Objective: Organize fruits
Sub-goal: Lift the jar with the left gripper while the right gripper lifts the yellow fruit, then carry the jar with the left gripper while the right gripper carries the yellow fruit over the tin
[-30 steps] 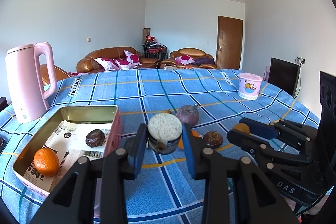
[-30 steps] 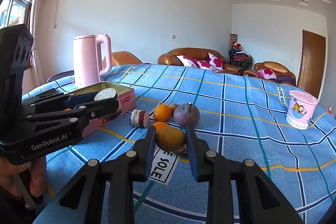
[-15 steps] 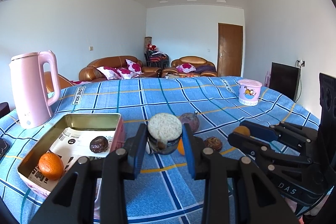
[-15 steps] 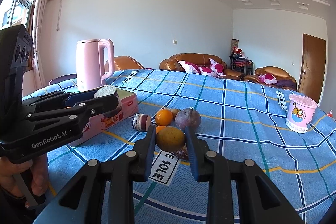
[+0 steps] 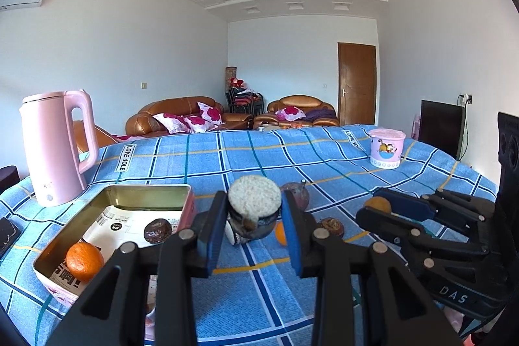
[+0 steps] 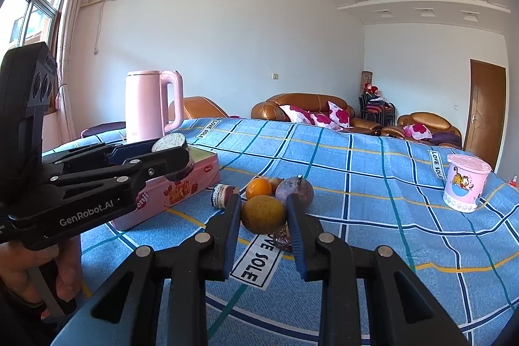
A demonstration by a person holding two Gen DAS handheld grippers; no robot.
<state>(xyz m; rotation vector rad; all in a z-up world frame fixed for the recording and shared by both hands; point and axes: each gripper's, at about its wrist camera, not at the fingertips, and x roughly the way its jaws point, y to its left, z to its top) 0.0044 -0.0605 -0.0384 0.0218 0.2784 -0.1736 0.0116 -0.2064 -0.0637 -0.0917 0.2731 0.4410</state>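
Note:
My left gripper (image 5: pixel 254 216) is shut on a halved dark fruit (image 5: pixel 254 206) with a pale cut face, held above the cloth to the right of the pink tin (image 5: pixel 58 284). The tin holds an orange (image 5: pixel 84 261) and a dark wrinkled fruit (image 5: pixel 157 231). My right gripper (image 6: pixel 264 213) is shut on a yellow-brown round fruit (image 6: pixel 263 214). On the cloth beyond it lie an orange (image 6: pixel 258 188), a purple passion fruit (image 6: pixel 296 191), a cut fruit half (image 6: pixel 223 195) and a dark fruit (image 6: pixel 280 238) under the held one. The left gripper also shows in the right wrist view (image 6: pixel 173 159).
A pink kettle (image 5: pixel 55 148) stands behind the tin at the left. A pink lidded cup (image 5: pixel 386 148) stands at the far right of the blue checked tablecloth (image 5: pixel 227 158). A dark object (image 5: pixel 6 235) lies at the left edge. Sofas and a door are beyond the table.
Both grippers have lifted and tilted upward with their fruits still held, so the table and tin sit lower in both views. Nothing was let go.

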